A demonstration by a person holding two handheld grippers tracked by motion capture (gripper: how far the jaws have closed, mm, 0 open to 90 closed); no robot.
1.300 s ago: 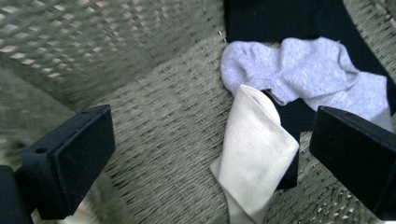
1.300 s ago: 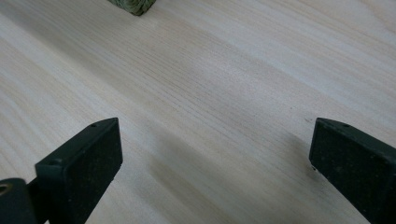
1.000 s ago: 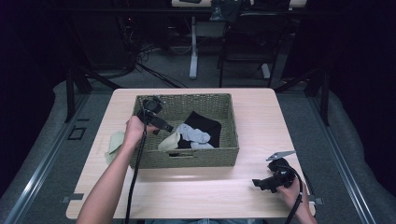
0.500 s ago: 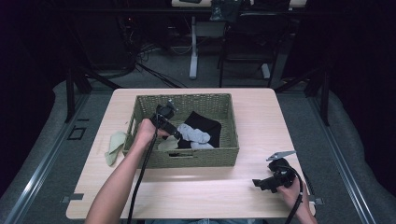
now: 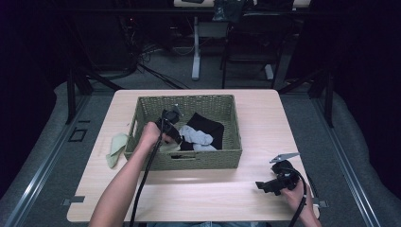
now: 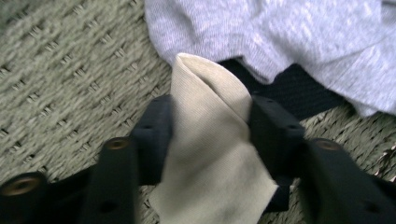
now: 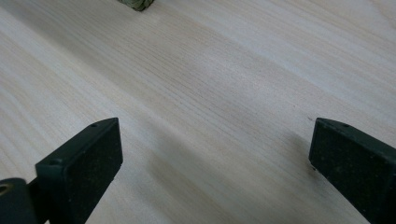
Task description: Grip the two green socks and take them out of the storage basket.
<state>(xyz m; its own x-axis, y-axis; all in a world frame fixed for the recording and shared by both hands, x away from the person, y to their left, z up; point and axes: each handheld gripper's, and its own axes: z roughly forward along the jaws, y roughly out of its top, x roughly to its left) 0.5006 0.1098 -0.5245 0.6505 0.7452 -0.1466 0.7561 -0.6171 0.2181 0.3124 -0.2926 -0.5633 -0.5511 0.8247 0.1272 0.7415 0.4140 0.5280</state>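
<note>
Sock [image 6: 210, 140], beige, sits pinched between the just-closing left claw [image 6: 210, 123], seemingly inside the basket [image 5: 198, 161].

A cream sock [image 6: 212, 154], a light grey sock [image 6: 289, 42] and black cloth [image 5: 208, 128] lie in the green woven basket [image 5: 189, 161].

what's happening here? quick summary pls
A person works two handheld grippers at a light wooden table. The left gripper is down in the woven olive-green basket; its jaws have just been closing and now pinch a beige cloth sock beside a grey sock and black fabric. Another pale green sock lies outside the basket. The right gripper rests open over bare table.
</note>
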